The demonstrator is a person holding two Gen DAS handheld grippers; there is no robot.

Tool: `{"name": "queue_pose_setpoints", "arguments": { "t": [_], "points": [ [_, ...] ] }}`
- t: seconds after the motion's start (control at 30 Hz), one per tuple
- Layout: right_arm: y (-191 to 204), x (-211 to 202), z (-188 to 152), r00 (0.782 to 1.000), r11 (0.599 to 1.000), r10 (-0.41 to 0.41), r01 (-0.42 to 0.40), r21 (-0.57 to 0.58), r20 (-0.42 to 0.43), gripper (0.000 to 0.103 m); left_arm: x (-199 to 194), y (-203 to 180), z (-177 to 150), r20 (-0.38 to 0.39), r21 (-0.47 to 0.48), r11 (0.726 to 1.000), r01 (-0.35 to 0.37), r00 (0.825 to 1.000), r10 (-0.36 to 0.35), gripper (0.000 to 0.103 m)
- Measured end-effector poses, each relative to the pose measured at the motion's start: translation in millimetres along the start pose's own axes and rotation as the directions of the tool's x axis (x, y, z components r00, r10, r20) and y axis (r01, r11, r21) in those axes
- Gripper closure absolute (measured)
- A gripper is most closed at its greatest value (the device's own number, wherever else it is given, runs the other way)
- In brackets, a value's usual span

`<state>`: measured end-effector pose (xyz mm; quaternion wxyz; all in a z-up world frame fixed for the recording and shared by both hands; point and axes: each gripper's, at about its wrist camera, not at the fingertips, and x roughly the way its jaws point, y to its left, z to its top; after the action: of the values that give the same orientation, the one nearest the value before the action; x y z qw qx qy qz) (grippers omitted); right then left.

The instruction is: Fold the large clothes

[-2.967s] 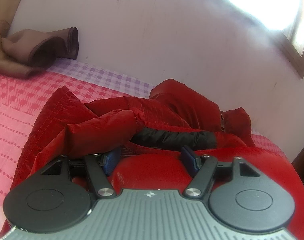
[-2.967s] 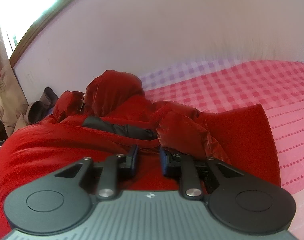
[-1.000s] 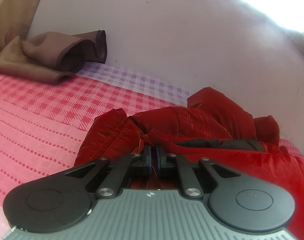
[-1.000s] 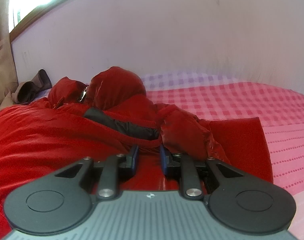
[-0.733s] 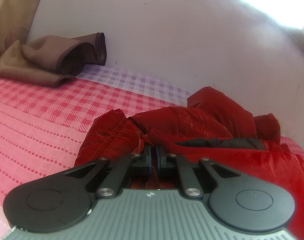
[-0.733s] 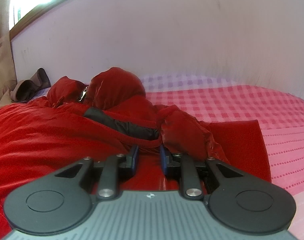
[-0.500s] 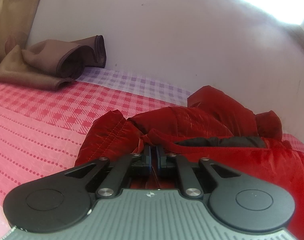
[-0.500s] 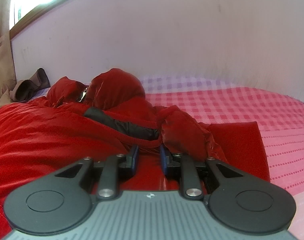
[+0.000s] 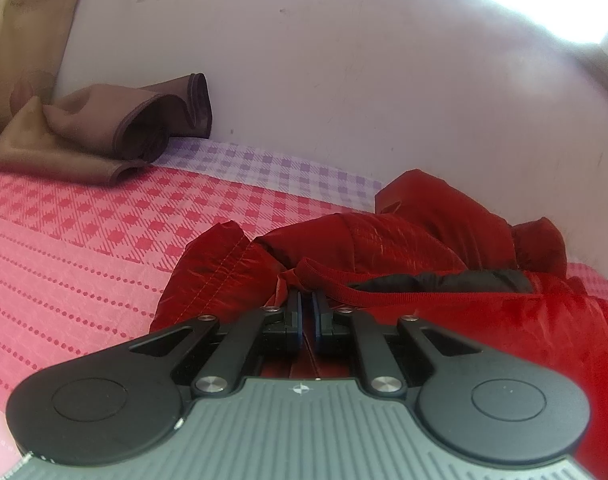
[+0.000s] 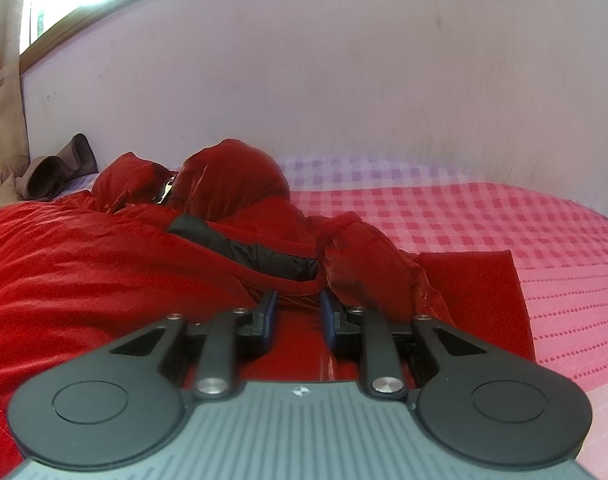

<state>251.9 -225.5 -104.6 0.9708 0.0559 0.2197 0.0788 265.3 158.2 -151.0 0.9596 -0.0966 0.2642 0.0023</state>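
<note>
One brown cloth [image 9: 104, 128] is lying bunched against the white wall [image 9: 343, 80] at the far edge of the bed [image 9: 64, 240], well apart from the one red jacket [image 9: 403, 240], and a beige curtain [image 9: 16, 32] is hanging beside it. The jacket is sprawling crumpled across the pink checked bed, its black lining [image 10: 264, 258] showing. The left gripper [image 9: 307, 310] is pinching a fold of the jacket's hem between nearly closed fingers. The right gripper [image 10: 298, 312] is sitting with fingers partly apart over red fabric; whether they are actually clamping it seems unclear.
</note>
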Motion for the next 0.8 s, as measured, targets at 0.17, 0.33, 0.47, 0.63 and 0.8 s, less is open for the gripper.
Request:
{"name": "queue_pose_setpoints", "arguments": {
  "t": [0.17,0.33,0.47,0.63,0.8],
  "points": [
    [-6.1,0.3,8.4,0.999,0.999,0.023,-0.022,0.024,-0.042,0.080,-0.6,-4.8,0.6,-0.004,0.025,1.000,-0.015,1.000,0.015,0.088],
    [5.9,-24.7,20.4,1.000,1.000,-0.018,0.018,0.002,0.007,0.042,-1.5,-6.8,1.5,-0.006,0.043,0.999,-0.024,1.000,0.025,0.089],
    [12.8,-68.4,11.2,0.987,0.998,0.022,-0.031,0.057,0.157,0.011,-2.7,-9.2,1.6,-0.001,0.063,0.997,-0.035,0.999,0.035,0.089],
    [28.5,-98.1,-9.8,0.982,1.000,0.022,-0.018,-0.024,0.187,0.010,-11.9,-15.7,3.7,0.019,0.112,0.992,-0.052,0.999,0.050,0.078],
    [31.6,-111.7,-25.1,0.984,0.999,0.032,-0.025,-0.040,0.178,0.010,-36.2,-27.4,6.7,0.104,0.169,0.972,-0.163,0.984,0.147,0.004]
  ]
}}
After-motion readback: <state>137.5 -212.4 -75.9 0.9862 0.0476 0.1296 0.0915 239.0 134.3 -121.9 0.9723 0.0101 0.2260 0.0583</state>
